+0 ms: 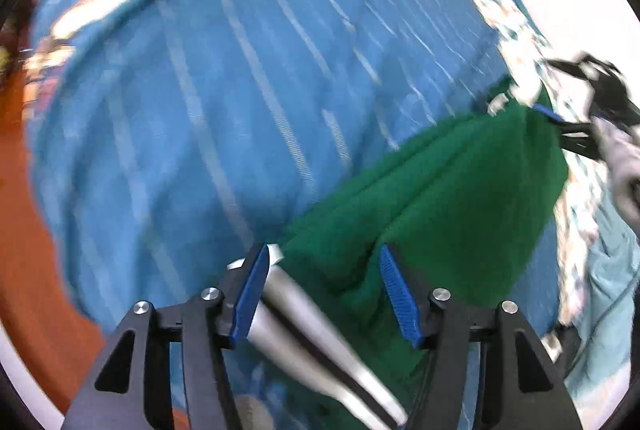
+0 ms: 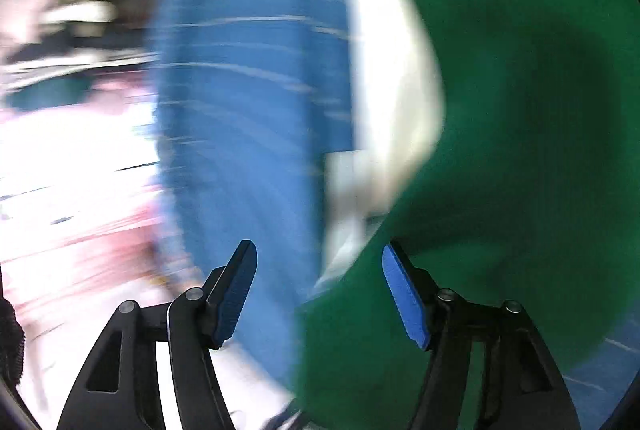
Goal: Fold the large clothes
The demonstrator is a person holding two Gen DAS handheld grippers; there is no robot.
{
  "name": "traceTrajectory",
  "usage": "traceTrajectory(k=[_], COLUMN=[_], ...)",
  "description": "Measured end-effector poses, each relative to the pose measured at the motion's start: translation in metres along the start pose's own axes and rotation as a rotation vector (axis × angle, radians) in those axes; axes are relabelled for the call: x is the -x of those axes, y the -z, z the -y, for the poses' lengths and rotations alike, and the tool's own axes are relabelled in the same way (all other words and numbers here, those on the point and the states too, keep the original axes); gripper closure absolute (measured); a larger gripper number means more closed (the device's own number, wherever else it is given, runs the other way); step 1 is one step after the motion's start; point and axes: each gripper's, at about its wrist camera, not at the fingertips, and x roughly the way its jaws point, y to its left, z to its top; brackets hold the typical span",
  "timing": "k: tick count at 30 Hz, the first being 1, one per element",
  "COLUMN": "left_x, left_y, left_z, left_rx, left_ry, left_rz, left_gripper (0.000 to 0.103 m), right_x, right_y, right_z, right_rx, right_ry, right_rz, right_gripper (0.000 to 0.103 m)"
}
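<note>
Hovering over the blue striped bedcover (image 1: 224,102), left gripper (image 1: 324,294) spread, pinching nothing; right gripper (image 2: 316,294) likewise spread. Green garment (image 1: 440,198) lies bunched on the cover between them. Heavy blur, so contact is uncertain. Risk: jaws closing on both layers, dragging cover with cloth.

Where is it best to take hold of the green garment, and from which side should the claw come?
Probably at the near edge of the green garment, where it bunches into ridges just ahead of the open left claw. Come straight forward from the near side, low over the blue striped cover, so one finger slides under the edge. The far end lies by the right claw.
</note>
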Motion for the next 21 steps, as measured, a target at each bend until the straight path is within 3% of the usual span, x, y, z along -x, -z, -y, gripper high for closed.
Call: traceTrajectory(k=[3, 6, 9, 11, 13, 15, 17, 21], left_x=[0.016, 0.009, -0.021, -0.036, -0.047, -0.054, -0.060, -0.066], left_y=[0.007, 0.009, 0.010, 0.013, 0.011, 0.006, -0.001, -0.006], left_z=[-0.008, -0.012, -0.005, 0.001, 0.002, -0.002, -0.007, -0.010], left_rx=[0.007, 0.035, 0.077, 0.033, 0.007, 0.002, 0.006, -0.023], left_ry=[-0.079, -0.038, 0.009, -0.079, -0.146, -0.152, -0.139, -0.148], left_rz=[0.038, 0.003, -0.060, -0.043, 0.005, 0.006, -0.014, -0.025], left_gripper=[0.047, 0.047, 0.047, 0.050, 0.055, 0.055, 0.053, 0.051], right_x=[0.045, 0.093, 0.132, 0.148, 0.164, 0.166, 0.164, 0.137], right_y=[0.013, 0.024, 0.040, 0.049, 0.055, 0.052, 0.042, -0.005], right_z=[0.007, 0.045, 0.109, 0.147, 0.185, 0.219, 0.247, 0.297], right_rx=[0.046, 0.046, -0.012, -0.018, 0.014, 0.004, -0.042, -0.188], right_ry=[0.046, 0.145, 0.246, 0.343, 0.404, 0.389, 0.320, 0.063], right_rz=[0.091, 0.174, 0.219, 0.255, 0.303, 0.326, 0.345, 0.333], right_gripper=[0.035, 0.035, 0.035, 0.034, 0.021, 0.018, 0.017, 0.016])
